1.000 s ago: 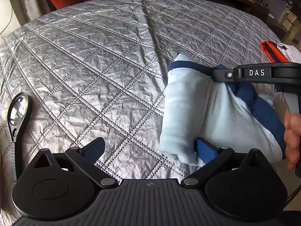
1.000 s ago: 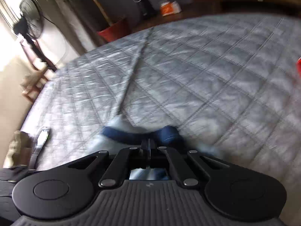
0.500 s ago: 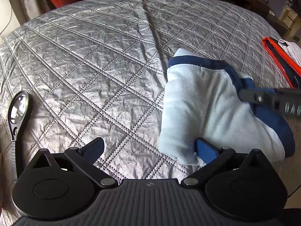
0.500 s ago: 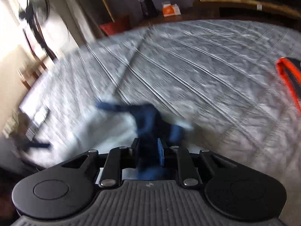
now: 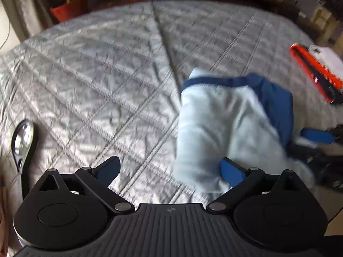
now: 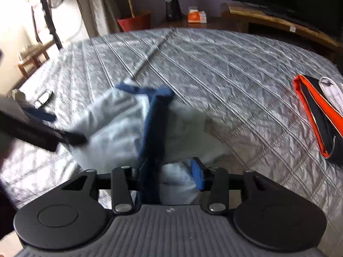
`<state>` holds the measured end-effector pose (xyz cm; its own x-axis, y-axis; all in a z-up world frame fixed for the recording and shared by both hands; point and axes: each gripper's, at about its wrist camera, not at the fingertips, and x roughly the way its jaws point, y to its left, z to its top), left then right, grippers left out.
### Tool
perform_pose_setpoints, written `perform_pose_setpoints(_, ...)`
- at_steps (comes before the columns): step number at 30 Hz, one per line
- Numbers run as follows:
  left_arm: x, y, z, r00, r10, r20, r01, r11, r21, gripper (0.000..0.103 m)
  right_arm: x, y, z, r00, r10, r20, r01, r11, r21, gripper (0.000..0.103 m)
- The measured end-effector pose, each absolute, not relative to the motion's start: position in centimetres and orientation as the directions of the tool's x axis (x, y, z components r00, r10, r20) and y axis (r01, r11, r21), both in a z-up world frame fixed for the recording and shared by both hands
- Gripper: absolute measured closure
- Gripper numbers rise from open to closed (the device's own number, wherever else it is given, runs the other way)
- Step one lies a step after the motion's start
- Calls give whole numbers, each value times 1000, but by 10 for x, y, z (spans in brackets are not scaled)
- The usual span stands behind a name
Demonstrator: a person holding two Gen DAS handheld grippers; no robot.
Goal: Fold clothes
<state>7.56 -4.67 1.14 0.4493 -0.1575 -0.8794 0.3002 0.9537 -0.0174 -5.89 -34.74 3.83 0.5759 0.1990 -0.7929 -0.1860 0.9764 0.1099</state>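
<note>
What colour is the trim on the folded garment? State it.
Dark blue trim on a pale blue garment; left wrist view shows it best.

left hand-held gripper (image 5: pixel 170 169) wide apart | folded garment (image 5: pixel 225 128) on quilt (image 5: pixel 96 81)

Right gripper (image 6: pixel 171 171) pinched tight on the blue band (image 6: pixel 155 128) before, now opening, with the band loose between the jaws; pulled back off the light blue garment (image 5: pixel 225 128) toward the orange pouch (image 5: pixel 315 70); garment more bunched up than before.
</note>
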Motion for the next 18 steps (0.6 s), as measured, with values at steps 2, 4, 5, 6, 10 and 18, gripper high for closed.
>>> perform_pose_setpoints(2, 74, -49, 19, 487, -175, -856, 313, 950, -17, 3, -61, -357, 41, 567, 181, -804, -143, 982, 120, 44)
perform_pose_setpoints(4, 73, -51, 23, 513, -174, -841, 320, 948, -1, 3, -64, -363, 48, 568, 173, -804, -125, 984, 124, 42)
perform_pose_setpoints(5, 73, -52, 24, 520, -171, -837, 319, 948, 5, 3, -63, -365, 48, 573, 159, -804, -114, 987, 114, 40)
perform_pose_setpoints(6, 73, -53, 24, 522, -167, -836, 316, 949, 8, 3, -64, -368, 50, 579, 122, -806, -87, 992, 88, 38)
perform_pose_setpoints(10, 75, -54, 18, 500, -124, -857, 305, 951, 40, 3, -67, -389, 49, 594, 83, -800, 50, 989, 139, 42)
perform_pose_setpoints(18, 77, -48, 17, 504, -115, -856, 283, 958, 38, 3, -68, -354, 56, 630, 192, -752, -108, 981, 160, 39)
